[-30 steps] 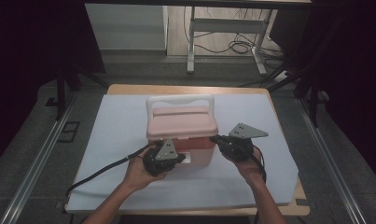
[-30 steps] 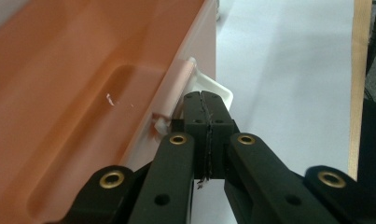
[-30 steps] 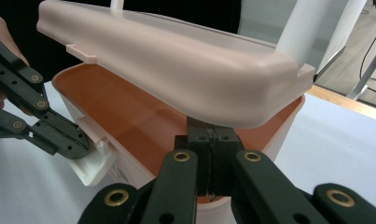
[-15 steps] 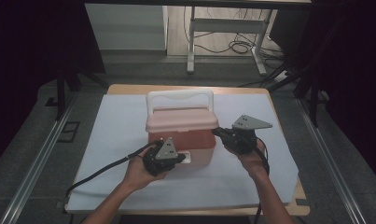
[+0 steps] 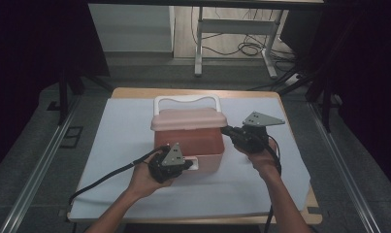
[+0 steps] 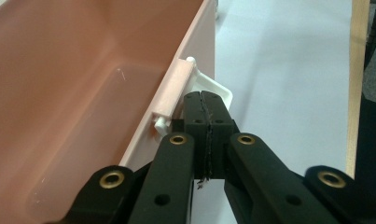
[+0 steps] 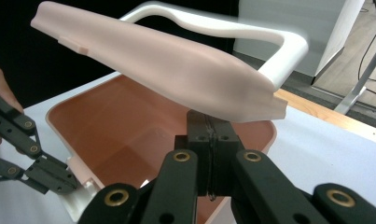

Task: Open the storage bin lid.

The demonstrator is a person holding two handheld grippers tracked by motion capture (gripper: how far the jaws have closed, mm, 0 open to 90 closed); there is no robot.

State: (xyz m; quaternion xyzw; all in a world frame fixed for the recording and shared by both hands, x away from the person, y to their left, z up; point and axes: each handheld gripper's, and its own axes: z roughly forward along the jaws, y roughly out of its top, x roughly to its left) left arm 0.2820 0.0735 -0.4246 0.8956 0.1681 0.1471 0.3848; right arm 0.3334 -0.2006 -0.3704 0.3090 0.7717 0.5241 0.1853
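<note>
Right fingers (image 7: pixel 209 126) under pink lid (image 7: pixel 167 70)

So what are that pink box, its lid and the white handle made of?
The box, lid and white handle all look like moulded plastic: smooth, rounded edges, a soft satin sheen. The table edge looks like wood, under a matt white sheet.

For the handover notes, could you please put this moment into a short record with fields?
Container: pink box on a white sheet over the table
Lid: pink lid raised, tilted above the open box
Handle: white handle behind the lid
Latch: white latch on the box's front wall, hanging free
Left gripper: jaws shut, tips at the latch
Right gripper: jaws shut, tips under the lid's edge, propping it up
Box contents: nothing visible inside
</note>
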